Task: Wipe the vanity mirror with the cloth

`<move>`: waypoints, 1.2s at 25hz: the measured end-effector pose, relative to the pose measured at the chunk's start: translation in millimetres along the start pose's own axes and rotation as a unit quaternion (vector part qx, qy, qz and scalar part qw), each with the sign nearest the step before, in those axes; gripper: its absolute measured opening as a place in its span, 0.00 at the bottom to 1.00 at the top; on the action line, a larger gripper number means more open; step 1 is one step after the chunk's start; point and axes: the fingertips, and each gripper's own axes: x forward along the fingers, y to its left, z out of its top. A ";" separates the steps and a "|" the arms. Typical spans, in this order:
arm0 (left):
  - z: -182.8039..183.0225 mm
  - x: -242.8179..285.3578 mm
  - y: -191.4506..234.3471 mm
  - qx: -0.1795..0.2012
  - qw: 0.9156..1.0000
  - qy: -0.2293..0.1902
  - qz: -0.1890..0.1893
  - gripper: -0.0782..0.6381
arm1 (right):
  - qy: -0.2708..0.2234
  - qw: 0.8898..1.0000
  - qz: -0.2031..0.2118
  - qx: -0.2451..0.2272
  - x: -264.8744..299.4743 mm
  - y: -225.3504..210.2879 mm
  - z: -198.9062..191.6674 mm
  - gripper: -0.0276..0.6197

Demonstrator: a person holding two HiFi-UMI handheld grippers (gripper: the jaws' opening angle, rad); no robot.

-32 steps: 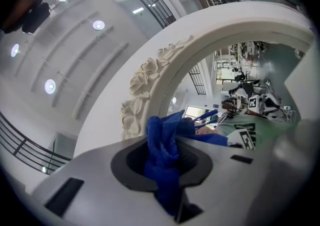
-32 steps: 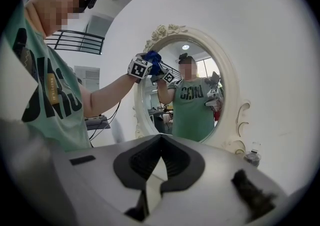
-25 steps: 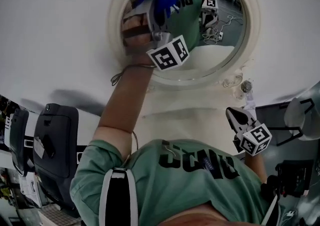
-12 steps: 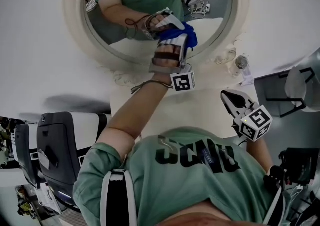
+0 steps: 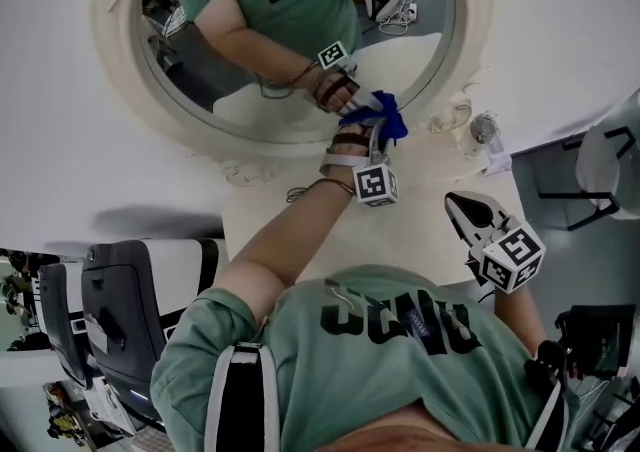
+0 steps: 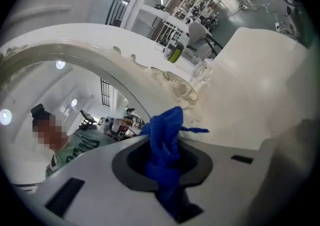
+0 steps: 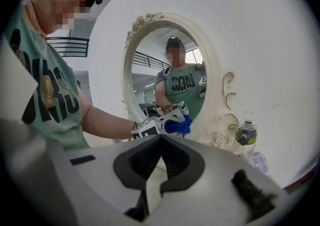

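— Where is the cloth (image 5: 380,113)?
— The left gripper (image 5: 366,140) pinches it. It touches the mirror (image 5: 270,60) at the lower rim, near the table's (image 5: 420,230) back edge.
— And the right gripper (image 7: 161,139)?
— Jaws pressed together, empty, near the table's right edge.

The vanity mirror (image 5: 290,70) is oval with a fancy cream frame, standing upright. The blue cloth (image 5: 383,116) is all bunched up, pinched in the left gripper (image 5: 368,132), right at the glass's lower edge.
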 end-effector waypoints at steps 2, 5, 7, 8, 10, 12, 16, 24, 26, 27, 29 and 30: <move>0.9 -5.0 4.6 -0.007 1.000 -0.011 -0.014 0.20 | 0.003 1.000 -0.004 0.005 -1.5 0.7 0.7 0.05; 5.4 -3.3 1.7 -0.010 0.999 -0.008 -0.030 0.20 | 0.001 1.000 -0.004 0.009 -0.6 0.6 0.3 0.05; 7.3 -0.9 -0.6 -0.015 0.999 -0.002 -0.040 0.20 | -0.003 1.000 0.003 0.000 1.6 4.7 4.6 0.05; 7.7 1.1 0.3 -0.019 0.999 0.001 -0.047 0.20 | -0.005 1.000 0.006 -0.008 2.7 6.6 8.9 0.05; 7.4 6.3 1.5 -0.040 0.997 0.011 -0.072 0.20 | -0.012 1.000 0.008 -0.021 3.7 7.9 17.0 0.05; 7.5 4.6 -0.3 -0.092 0.989 0.021 -0.114 0.21 | -0.017 1.000 0.008 -0.024 2.1 7.4 16.8 0.05; 12.3 -26.0 49.1 -0.147 0.986 -0.003 -0.079 0.21 | -0.021 0.999 0.008 -0.023 -4.3 1.1 7.2 0.05; -11.9 -184.4 317.3 -0.083 0.952 0.003 0.295 0.21 | -0.036 0.998 0.021 -0.047 -3.8 9.8 21.4 0.05; -25.4 -214.0 361.4 -0.061 0.933 0.031 0.354 0.22 | -0.041 0.997 0.025 -0.053 -2.4 12.5 26.1 0.05; -30.3 -225.3 378.7 -0.051 0.924 0.044 0.377 0.21 | -0.043 0.997 0.026 -0.054 -2.6 13.0 27.9 0.05; -35.2 -240.8 403.0 -0.033 0.908 0.062 0.413 0.21 | -0.045 0.997 0.024 -0.055 -4.7 12.6 29.7 0.05; -36.2 -244.5 410.0 -0.023 0.902 0.069 0.426 0.21 | -0.044 0.997 0.023 -0.056 -5.7 11.9 29.9 0.05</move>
